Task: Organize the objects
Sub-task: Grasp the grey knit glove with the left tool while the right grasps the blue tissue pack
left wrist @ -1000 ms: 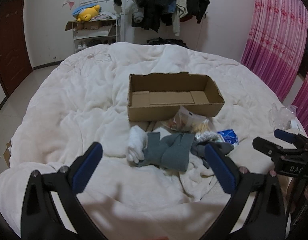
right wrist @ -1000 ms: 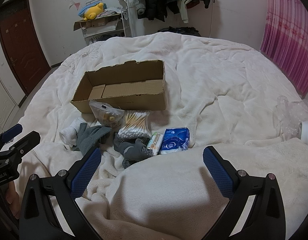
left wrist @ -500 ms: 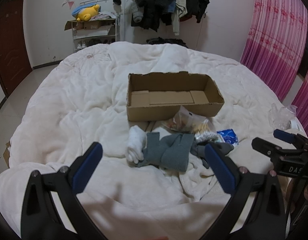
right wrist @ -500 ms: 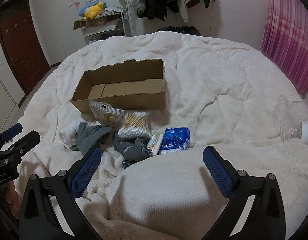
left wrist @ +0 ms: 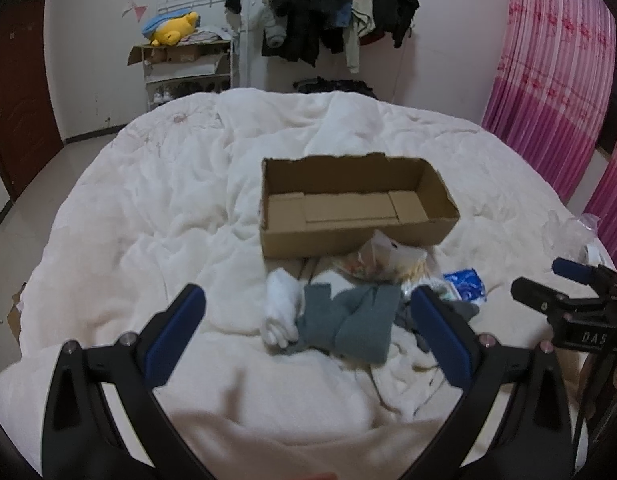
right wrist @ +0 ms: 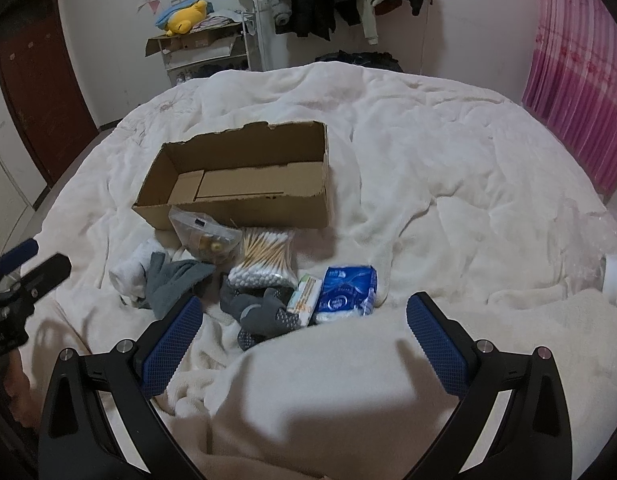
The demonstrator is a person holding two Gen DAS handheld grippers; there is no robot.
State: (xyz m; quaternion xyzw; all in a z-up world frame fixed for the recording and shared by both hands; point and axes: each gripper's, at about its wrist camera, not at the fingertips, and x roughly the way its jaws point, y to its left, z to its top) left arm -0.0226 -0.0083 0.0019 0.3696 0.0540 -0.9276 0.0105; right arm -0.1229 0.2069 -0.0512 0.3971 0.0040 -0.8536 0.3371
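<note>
Cardboard box (right wrist: 244,184) with torn rim, bare inside; both claws spread, holding nothing.

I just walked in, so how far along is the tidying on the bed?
Nothing looks done: the cardboard box is empty. Nothing is in hand; the left gripper and right gripper are both open. Left to do: socks, cotton swabs, zip bag and blue tissue pack.

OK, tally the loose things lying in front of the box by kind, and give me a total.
Socks, white, grey, dark grey: 3
Zip bag: 1
Cotton swab pack: 1
Blue tissue pack: 1
Small green-white packet: 1
Total: 7, none yet in the cardboard box.
</note>
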